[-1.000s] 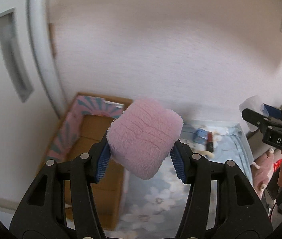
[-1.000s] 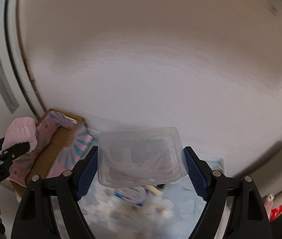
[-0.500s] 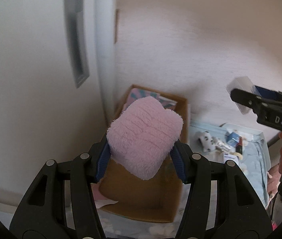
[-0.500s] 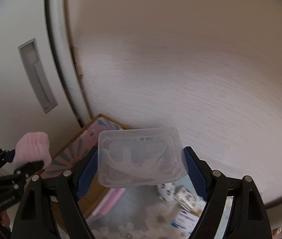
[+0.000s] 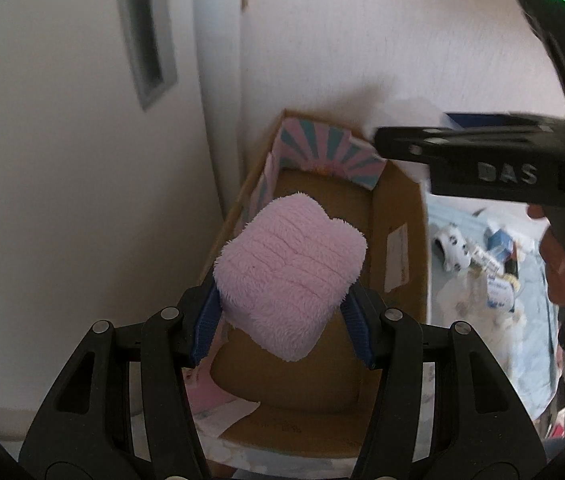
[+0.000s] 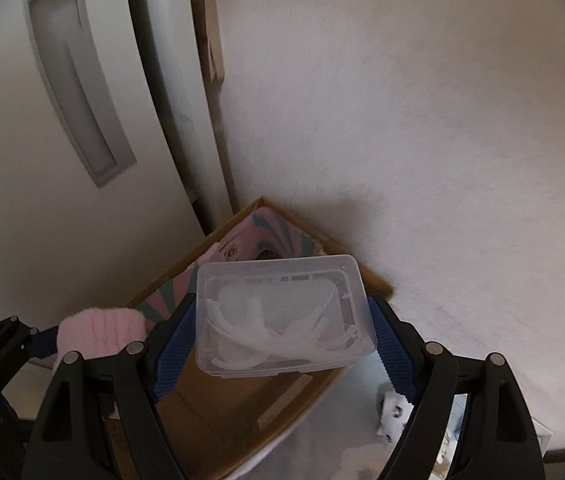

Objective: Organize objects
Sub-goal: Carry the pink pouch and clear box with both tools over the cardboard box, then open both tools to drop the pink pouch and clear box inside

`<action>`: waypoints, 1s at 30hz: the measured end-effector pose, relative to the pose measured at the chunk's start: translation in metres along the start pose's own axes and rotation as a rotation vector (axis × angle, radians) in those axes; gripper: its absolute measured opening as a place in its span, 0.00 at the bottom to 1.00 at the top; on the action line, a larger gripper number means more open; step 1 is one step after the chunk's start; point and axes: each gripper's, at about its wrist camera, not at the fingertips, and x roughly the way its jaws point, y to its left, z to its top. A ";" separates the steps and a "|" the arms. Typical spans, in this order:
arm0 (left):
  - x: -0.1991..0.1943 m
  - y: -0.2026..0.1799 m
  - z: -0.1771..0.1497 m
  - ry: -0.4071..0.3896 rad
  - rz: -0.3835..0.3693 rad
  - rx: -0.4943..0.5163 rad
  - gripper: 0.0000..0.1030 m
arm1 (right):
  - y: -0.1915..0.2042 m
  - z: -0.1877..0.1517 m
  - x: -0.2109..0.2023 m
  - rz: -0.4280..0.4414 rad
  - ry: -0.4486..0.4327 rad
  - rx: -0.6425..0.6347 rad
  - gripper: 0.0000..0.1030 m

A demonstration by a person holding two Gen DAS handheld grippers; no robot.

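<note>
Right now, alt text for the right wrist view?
The right tongs grip a clear plastic box over an open cardboard box in a wall corner. At lower left, the left tongs hold a pink fluffy item.

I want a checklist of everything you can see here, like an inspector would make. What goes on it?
Surface: floral sheet under everything.
Job's things: fluffy pink bundle and clear plastic box with white pieces inside, both held up over the open cardboard box; the cardboard box has pink and teal striped flaps, and its visible floor is bare.
Clutter: small black-and-white spotted toy and little packets on the sheet, right of the cardboard box.
Grippers: left tool shut on the pink bundle; right tool shut on the clear box.
Cables: nothing seen.
Surroundings: pale wall behind; white door with a recessed handle at left.
</note>
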 end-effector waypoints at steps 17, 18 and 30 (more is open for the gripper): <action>0.097 -0.028 -0.015 0.185 -0.022 0.117 0.50 | -0.007 -0.035 0.099 0.093 0.251 -0.183 0.77; 0.099 -0.029 -0.015 0.190 -0.022 0.118 0.50 | -0.008 -0.037 0.100 0.097 0.256 -0.181 0.77; 0.097 -0.045 -0.014 0.175 -0.047 0.145 1.00 | -0.037 -0.054 0.088 0.149 0.267 -0.122 1.00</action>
